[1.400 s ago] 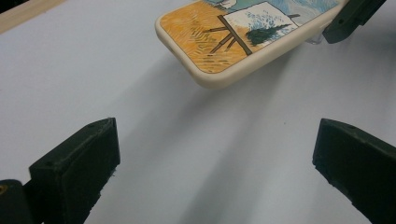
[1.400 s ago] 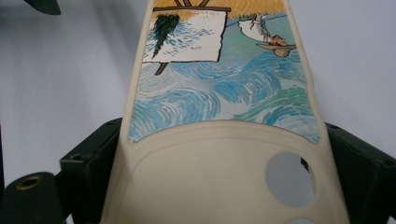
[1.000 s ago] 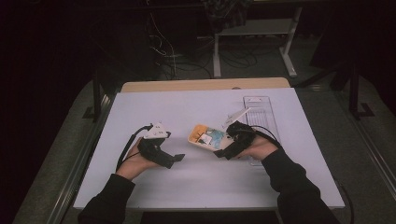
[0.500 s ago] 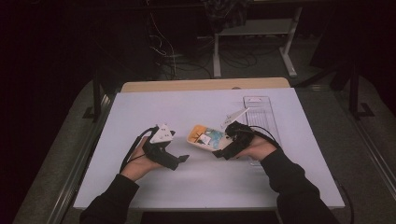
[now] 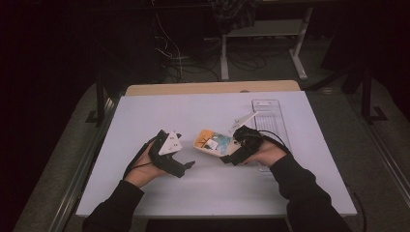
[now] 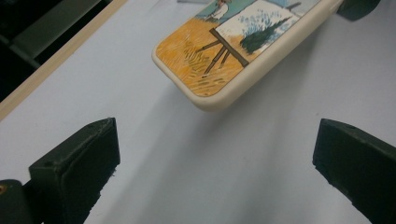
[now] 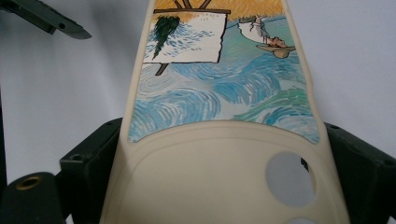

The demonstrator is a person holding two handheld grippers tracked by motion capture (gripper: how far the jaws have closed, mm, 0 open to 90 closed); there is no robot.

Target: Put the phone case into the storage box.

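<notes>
A cream phone case with a painted picture of an easel, yellow field and blue swirls is held a little above the white table. My right gripper is shut on its camera-hole end, the case running away between the two jaws. My left gripper is open just left of the case, both jaws spread wide with nothing between them. In the left gripper view the case's yellow corner hangs ahead of the open jaws, apart from them.
A clear plastic tray lies on the white tabletop behind the right hand. A wooden strip edges the table's far side. Dark floor, cables and a stand's legs lie beyond.
The left gripper has moved right and forward, closer to the case, and its jaws now point at it. The right gripper still holds the case in about the same place.
</notes>
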